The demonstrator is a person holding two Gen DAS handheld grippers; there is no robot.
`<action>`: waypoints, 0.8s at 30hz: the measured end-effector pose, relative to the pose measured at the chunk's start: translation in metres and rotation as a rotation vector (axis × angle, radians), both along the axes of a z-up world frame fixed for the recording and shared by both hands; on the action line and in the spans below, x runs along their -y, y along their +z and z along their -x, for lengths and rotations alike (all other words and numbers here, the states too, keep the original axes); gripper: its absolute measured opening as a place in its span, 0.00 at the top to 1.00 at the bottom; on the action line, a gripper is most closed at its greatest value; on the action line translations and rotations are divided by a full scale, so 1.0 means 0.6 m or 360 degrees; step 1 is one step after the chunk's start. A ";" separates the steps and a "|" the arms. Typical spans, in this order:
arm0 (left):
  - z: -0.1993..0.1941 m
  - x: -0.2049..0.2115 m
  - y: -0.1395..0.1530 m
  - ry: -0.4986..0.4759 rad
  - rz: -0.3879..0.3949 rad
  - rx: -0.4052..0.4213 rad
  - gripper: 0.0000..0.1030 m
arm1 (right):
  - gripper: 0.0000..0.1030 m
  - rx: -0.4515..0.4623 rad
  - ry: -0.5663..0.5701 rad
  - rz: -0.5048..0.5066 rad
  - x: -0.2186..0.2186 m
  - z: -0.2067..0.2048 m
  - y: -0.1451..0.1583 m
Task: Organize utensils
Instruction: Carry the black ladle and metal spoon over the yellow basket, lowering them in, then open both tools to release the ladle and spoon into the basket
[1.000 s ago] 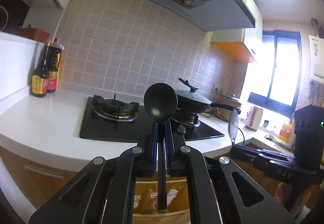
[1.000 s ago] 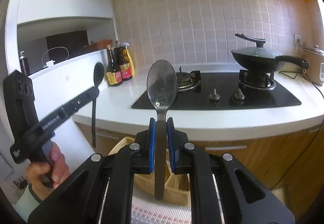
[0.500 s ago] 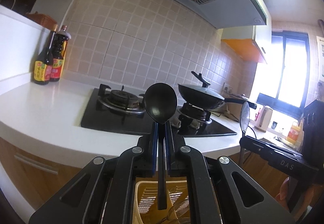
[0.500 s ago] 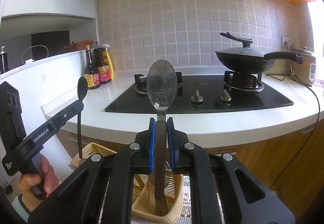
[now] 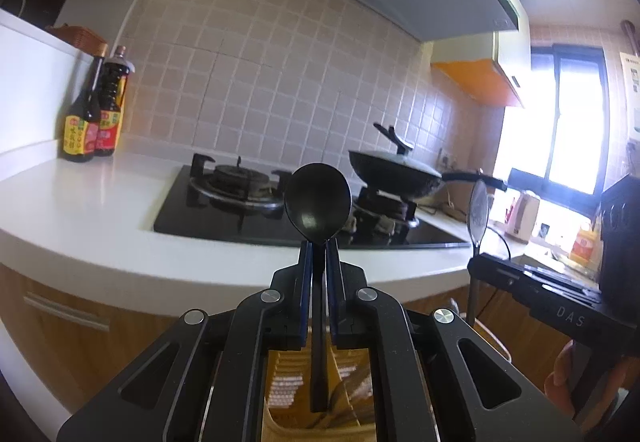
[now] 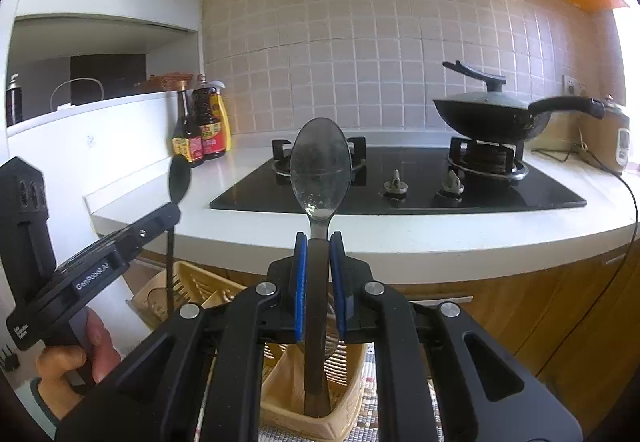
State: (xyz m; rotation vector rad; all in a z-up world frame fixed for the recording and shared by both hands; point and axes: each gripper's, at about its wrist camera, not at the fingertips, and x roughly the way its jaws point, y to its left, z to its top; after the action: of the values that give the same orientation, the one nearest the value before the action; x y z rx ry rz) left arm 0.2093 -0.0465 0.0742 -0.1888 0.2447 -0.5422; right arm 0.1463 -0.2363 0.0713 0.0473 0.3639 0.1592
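My left gripper [image 5: 319, 248] is shut on a black spoon [image 5: 318, 202], held upright with its bowl up and its handle end down inside a beige slotted utensil basket [image 5: 288, 382]. My right gripper [image 6: 319, 242] is shut on a metal spoon [image 6: 320, 170], also upright, its handle end down in the same basket [image 6: 288, 394]. In the right wrist view the left gripper [image 6: 170, 212] with the black spoon [image 6: 179, 178] shows at the left, over the basket's left part. In the left wrist view the right gripper [image 5: 478, 264] with the metal spoon [image 5: 479, 210] shows at the right.
A white counter [image 6: 400, 234] carries a black gas hob [image 6: 400, 182] with a lidded wok [image 6: 488, 114]. Sauce bottles [image 6: 200, 130] stand at the back left. A rice cooker [image 6: 612, 138] and its cable are at the right. Wooden cabinet fronts [image 6: 560, 302] lie below the counter.
Both grippers have come lower with their spoons, and the basket has come into view under them. The spoon handles now reach down into the basket. Both stay shut.
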 end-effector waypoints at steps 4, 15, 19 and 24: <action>0.014 -0.006 0.001 0.0006 -0.0019 -0.0013 0.81 | 0.90 -0.0053 0.0025 -0.0039 0.007 0.008 -0.007; 0.085 -0.054 0.037 -0.0044 0.0018 -0.0076 0.64 | 0.88 -0.0153 0.0131 -0.0128 0.030 0.078 0.016; 0.126 -0.087 0.063 -0.0061 0.0068 -0.0163 0.59 | 0.88 -0.0152 0.0131 -0.0112 0.028 0.120 0.031; 0.185 -0.129 0.082 -0.0077 0.0095 -0.0284 0.49 | 0.74 -0.0172 0.0155 -0.0139 0.028 0.170 0.052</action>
State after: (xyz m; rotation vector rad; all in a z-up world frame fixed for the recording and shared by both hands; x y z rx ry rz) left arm 0.0985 0.0310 0.1233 -0.2905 0.4077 -0.5820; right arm 0.0440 -0.2533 0.1024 0.1247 0.4674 0.2695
